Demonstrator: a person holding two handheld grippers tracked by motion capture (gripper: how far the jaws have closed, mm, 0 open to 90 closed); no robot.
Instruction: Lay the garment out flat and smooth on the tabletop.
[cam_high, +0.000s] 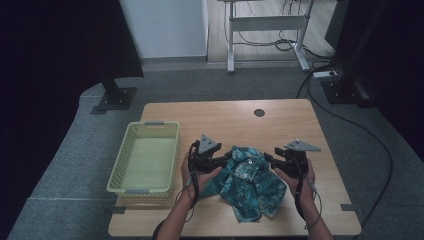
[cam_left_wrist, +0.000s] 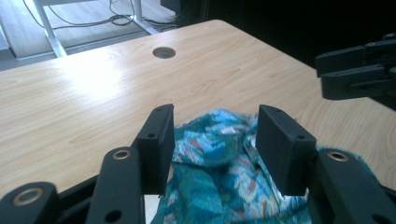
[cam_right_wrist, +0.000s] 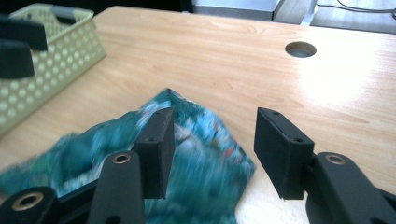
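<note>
While we hold the left claw (cam_left_wrist: 212, 140) with its jaws spread wide, the teal patterned shirt (cam_left_wrist: 219, 158) lies between and just below them at the bottom centre of the left gripper view, not pinched. Our right claw (cam_right_wrist: 212, 149) is just as wide; in the right gripper view the shirt (cam_right_wrist: 187, 154) sits under its left jaw and spreads toward the lower left, while the right jaw hangs over bare wood.

From the high view, the left claw (cam_high: 220, 157) and the right claw (cam_high: 272, 159) flank the shirt (cam_high: 245, 182), which lies crumpled in a heap at lower centre of the table (cam_high: 225, 112). The green basket (cam_high: 145, 157) stands on the left part of the table, just beside our left hand (cam_high: 197, 175), and looks empty.

We judge the work to be barely begun: the shirt is neither flattened nor folded, nothing is gripped, and the basket has taken nothing in. What seems left is to close on the cloth, shape or lift it, and perhaps carry it to the basket.

Some things we cannot settle. The shirt's collar and sleeves are lost in the folds, and motion blur smears the cloth in the right gripper view. The near wall of the basket hides part of its floor, and the shirt's near edge is cut off at the bottom of both gripper views.
</note>
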